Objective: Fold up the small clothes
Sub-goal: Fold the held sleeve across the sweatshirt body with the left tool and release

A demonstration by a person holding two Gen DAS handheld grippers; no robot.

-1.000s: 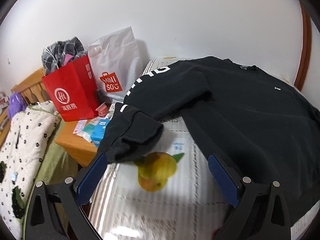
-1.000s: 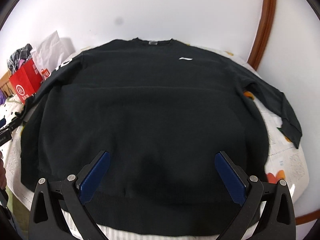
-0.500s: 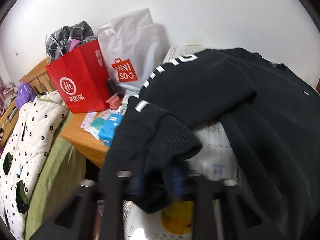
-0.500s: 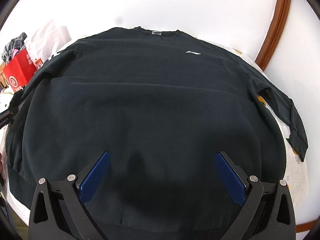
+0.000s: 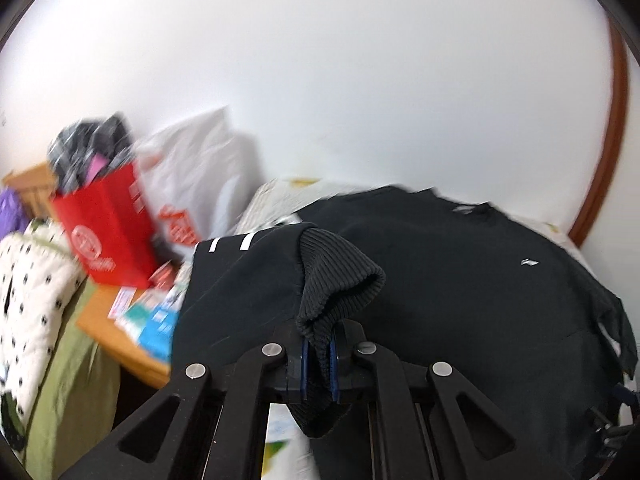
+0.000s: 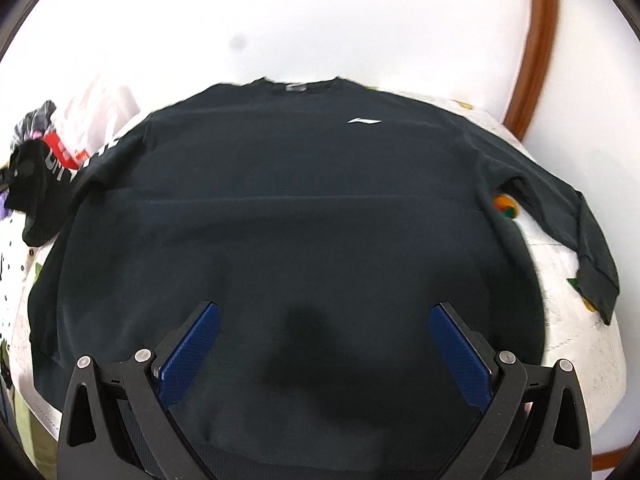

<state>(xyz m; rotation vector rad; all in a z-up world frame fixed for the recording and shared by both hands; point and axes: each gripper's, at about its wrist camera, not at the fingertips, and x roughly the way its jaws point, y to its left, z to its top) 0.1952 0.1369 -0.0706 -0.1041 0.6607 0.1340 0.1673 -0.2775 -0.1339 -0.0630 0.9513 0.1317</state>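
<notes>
A black sweatshirt [image 6: 304, 208] lies spread flat, front up, on a white printed cover [image 6: 568, 320]. It also shows in the left wrist view [image 5: 472, 288]. My left gripper [image 5: 318, 354] is shut on the ribbed cuff [image 5: 336, 280] of the left sleeve and holds it lifted above the cover. In the right wrist view that raised cuff [image 6: 28, 184] shows at the far left. My right gripper [image 6: 324, 344] is open and empty above the sweatshirt's lower middle. The right sleeve [image 6: 576, 240] lies out flat to the right.
A red paper bag [image 5: 106, 232] and a white shopping bag [image 5: 200, 184] stand on a wooden nightstand [image 5: 120, 344] at the left, with small packets on it. A spotted quilt [image 5: 28, 292] lies further left. A white wall is behind, a brown curved frame [image 6: 532, 44] at right.
My left gripper closed on the left sleeve cuff and lifted it up. My right gripper moved a little closer over the sweatshirt and stayed open.
</notes>
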